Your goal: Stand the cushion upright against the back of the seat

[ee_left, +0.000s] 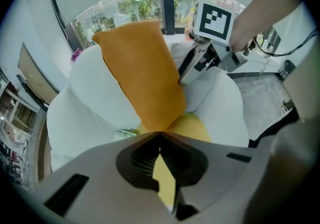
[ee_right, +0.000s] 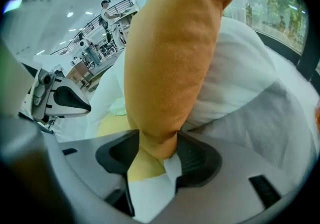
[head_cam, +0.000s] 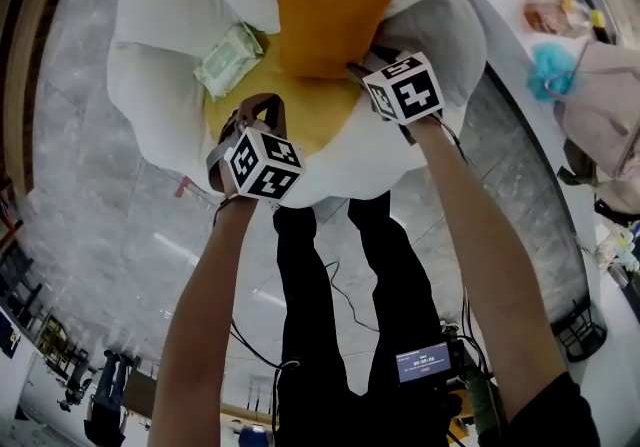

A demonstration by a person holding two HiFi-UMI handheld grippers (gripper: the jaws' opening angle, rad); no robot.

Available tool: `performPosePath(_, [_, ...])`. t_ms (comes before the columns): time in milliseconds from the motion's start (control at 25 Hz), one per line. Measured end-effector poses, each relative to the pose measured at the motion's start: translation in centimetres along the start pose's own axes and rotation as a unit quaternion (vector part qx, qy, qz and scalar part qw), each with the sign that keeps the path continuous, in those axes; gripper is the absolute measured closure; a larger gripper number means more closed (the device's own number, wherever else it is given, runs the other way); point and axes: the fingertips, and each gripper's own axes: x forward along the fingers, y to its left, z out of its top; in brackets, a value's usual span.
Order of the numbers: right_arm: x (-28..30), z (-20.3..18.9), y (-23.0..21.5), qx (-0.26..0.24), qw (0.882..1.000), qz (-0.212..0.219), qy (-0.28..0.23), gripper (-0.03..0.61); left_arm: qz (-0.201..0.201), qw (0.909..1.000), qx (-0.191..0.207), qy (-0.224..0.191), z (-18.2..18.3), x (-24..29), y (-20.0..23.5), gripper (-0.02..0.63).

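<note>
The ribbed pads (ee_right: pixel 197 160) of the right gripper (ee_right: pixel 155 143) are clamped on the lower corner of the orange, square fabric cushion (ee_right: pixel 170 57). The cushion stands on edge on the yellow centre (head_cam: pixel 300 120) of the white, petal-shaped plush seat (head_cam: pixel 150 85), its broad face leaning on the rear petals. The left gripper (ee_left: pixel 160 135) has its jaws closed tip to tip on nothing, near the cushion's bottom edge. To finish the step well, the clamped corner is best pushed gently toward the backrest, so that the base sits close under the top edge and the cushion cannot slump forward. The grip should open only once the cushion rests on its own (soft filling tends to spring back), and the closed left jaws can serve as a blunt stop at the free corner. A green-and-white soft packet (head_cam: pixel 230 60) lies on the seat just beside the cushion. The left forearm (head_cam: pixel 210 295) and the right forearm (head_cam: pixel 480 235) reach forward and down, the right extended further, each gripper pitched steeply toward the seat.
</note>
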Motion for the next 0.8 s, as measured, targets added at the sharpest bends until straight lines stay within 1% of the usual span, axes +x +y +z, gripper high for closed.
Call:
performPosePath(80, [-1.0, 0.1, 0.1, -0.002, 1.0, -0.006, 0.0, 0.344, -0.008, 0.9999, 0.006, -0.005, 0.0, -0.6, -0.4, 0.6])
performPosePath(160, [-2.1, 0.0, 0.6, -0.006, 1.0, -0.007, 0.001, 0.355, -0.017, 0.9998, 0.003, -0.008, -0.4, -1.4, -0.8, 0.6])
performPosePath(200, [-2.7, 0.0, 1.1, -0.003, 1.0, -0.003, 0.0, 0.368, -0.022, 0.9997, 0.002, -0.009, -0.6, -1.8, -1.0, 0.6])
performPosePath(320, [-4.7, 0.1, 3.0, 0.014, 1.0, 0.014, -0.005, 0.373, -0.041, 0.999, 0.015, -0.008, -1.3, -3.7, -1.9, 0.6])
performPosePath(360, [-5.6, 0.4, 3.6, 0.014, 1.0, 0.013, -0.008, 0.386, -0.047, 0.9987, 0.02, -0.008, -1.5, -4.6, -2.2, 0.6])
performPosePath(440, [-7.6, 0.9, 4.9, 0.007, 1.0, 0.003, -0.016, 0.436, -0.056, 0.9983, 0.017, -0.007, -2.1, -6.7, -2.7, 0.601])
performPosePath(480, [-8.8, 1.1, 5.6, 0.007, 1.0, 0.0, -0.02, 0.462, -0.06, 0.9981, 0.008, -0.006, -2.5, -7.9, -3.0, 0.6])
performPosePath(560, [-11.3, 1.5, 7.4, 0.015, 0.999, 0.001, -0.028, 0.49, -0.068, 0.9975, -0.017, -0.011, -3.1, -10.6, -3.7, 0.6])
performPosePath(680, [-15.2, 2.1, 10.6, 0.006, 0.999, 0.009, -0.033, 0.513, -0.077, 0.9946, -0.062, -0.029, -4.0, -15.0, -4.6, 0.601])
performPosePath(800, [-18.5, 2.9, 13.4, 0.006, 0.999, 0.017, -0.038, 0.529, -0.089, 0.9893, -0.107, -0.044, -4.6, -19.3, -5.7, 0.601])
